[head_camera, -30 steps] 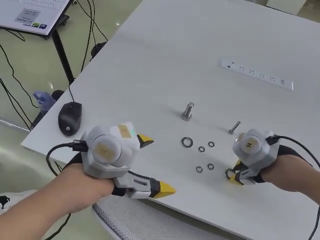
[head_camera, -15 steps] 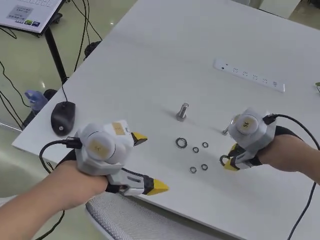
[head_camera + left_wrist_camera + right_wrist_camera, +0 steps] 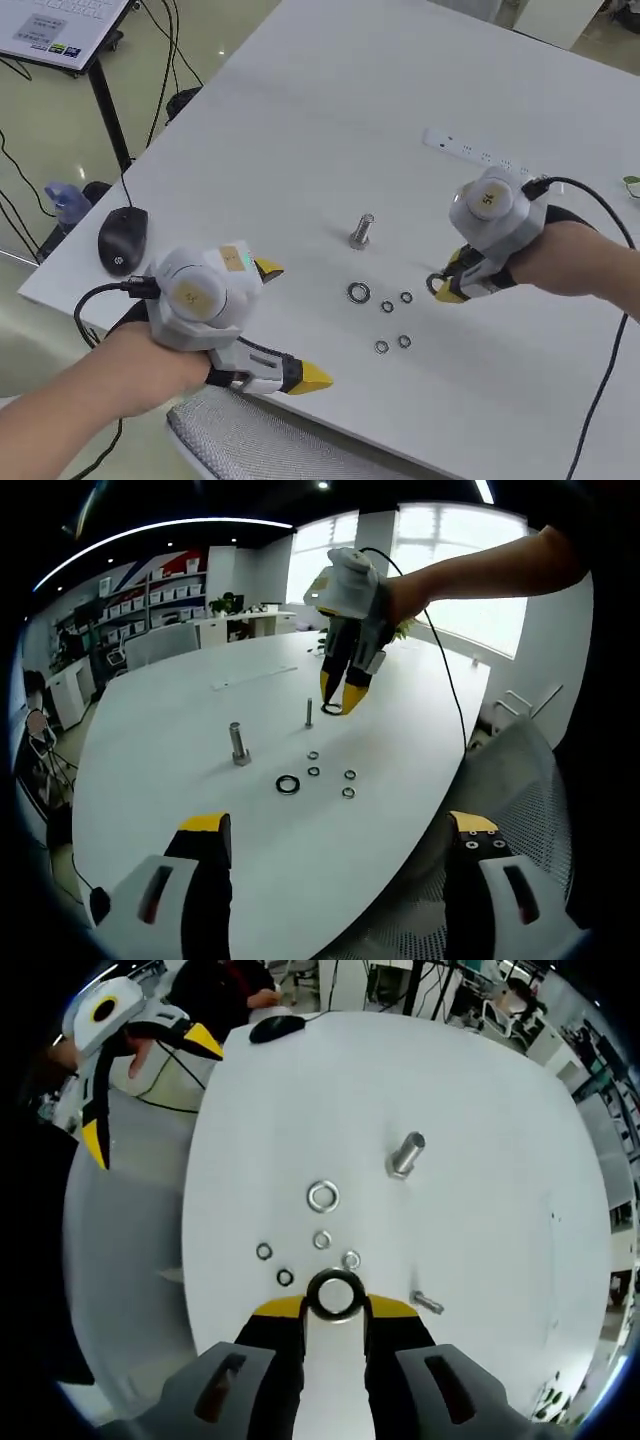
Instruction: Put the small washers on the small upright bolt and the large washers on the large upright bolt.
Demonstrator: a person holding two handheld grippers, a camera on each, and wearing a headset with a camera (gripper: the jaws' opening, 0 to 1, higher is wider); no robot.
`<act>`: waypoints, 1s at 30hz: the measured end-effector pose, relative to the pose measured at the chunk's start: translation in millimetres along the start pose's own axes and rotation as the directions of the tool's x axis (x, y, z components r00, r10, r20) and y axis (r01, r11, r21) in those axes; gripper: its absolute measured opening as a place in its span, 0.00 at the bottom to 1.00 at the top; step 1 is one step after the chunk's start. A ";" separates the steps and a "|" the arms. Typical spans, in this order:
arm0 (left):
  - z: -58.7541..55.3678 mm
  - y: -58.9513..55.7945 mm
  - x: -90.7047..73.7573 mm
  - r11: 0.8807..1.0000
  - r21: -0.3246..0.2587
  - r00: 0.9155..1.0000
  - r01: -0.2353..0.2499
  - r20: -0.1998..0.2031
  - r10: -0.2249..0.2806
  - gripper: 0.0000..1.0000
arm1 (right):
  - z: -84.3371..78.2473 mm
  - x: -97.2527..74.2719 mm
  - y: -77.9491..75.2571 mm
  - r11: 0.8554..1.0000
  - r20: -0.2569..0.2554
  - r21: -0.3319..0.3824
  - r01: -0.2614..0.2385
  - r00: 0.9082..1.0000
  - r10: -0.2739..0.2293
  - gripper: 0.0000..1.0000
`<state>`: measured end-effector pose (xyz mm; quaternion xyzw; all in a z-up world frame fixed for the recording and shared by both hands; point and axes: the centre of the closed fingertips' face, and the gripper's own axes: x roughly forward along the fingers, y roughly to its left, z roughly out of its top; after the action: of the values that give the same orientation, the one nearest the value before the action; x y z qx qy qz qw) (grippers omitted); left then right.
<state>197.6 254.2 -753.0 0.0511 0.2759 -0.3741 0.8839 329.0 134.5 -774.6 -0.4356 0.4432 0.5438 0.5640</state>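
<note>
We see the R gripper [image 3: 440,287] clamped on a large washer [image 3: 335,1295], up off the table [image 3: 300,120], right of the large bolt [image 3: 361,231] and beside the small bolt [image 3: 427,1303]. L gripper [image 3: 292,322] has its jaws wide apart w/ nothing in them, near-left of the large bolt. A 2nd large washer [image 3: 358,292] lies just in front of that bolt, w/ 4 small washers [image 3: 387,306] front-right of it.

White table [image 3: 300,130]; black mouse [image 3: 122,240]; silver large washer [image 3: 335,1277]; white power strip [image 3: 470,150].

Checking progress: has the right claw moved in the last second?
Yes. The right claw, shut on a large washer, went away from the person, past the loose small washers, toward the power strip.
</note>
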 end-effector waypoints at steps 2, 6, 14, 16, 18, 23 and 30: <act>0.5 0.7 1.2 1.000 -0.002 1.000 0.002 0.004 -0.002 0.90 | 5.5 -3.7 -5.3 1.000 0.007 -0.003 0.005 1.000 -0.005 0.22; 2.0 1.4 2.6 1.000 0.003 1.000 -0.003 0.012 0.003 0.93 | 16.9 -11.1 -17.8 1.000 0.025 0.006 0.009 1.000 -0.009 0.22; 1.3 7.0 7.2 1.000 0.001 1.000 -0.016 0.011 0.016 0.97 | 31.2 -13.6 -34.0 1.000 0.026 -0.012 0.013 1.000 -0.012 0.22; 1.1 7.6 8.3 1.000 -0.001 1.000 -0.015 0.010 0.015 0.98 | 36.3 -13.2 -38.9 1.000 0.031 -0.015 0.015 0.999 -0.014 0.22; 0.5 7.9 9.9 1.000 -0.002 1.000 -0.014 0.006 0.014 0.98 | 41.3 -11.9 -42.0 1.000 0.033 -0.018 0.014 0.999 -0.014 0.22; 1.1 9.9 13.1 1.000 0.003 1.000 -0.023 0.003 0.023 0.99 | 53.5 -5.8 -49.6 1.000 0.042 -0.028 0.009 0.999 -0.008 0.22; -1.1 12.1 15.9 1.000 -0.001 1.000 -0.021 -0.002 0.021 0.99 | 70.8 2.6 -59.7 1.000 0.054 -0.027 0.000 0.999 0.001 0.22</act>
<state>214.5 253.1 -763.7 0.0538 0.2765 -0.3644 0.8876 390.6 202.2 -760.5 -0.4280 0.4205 0.5616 0.5697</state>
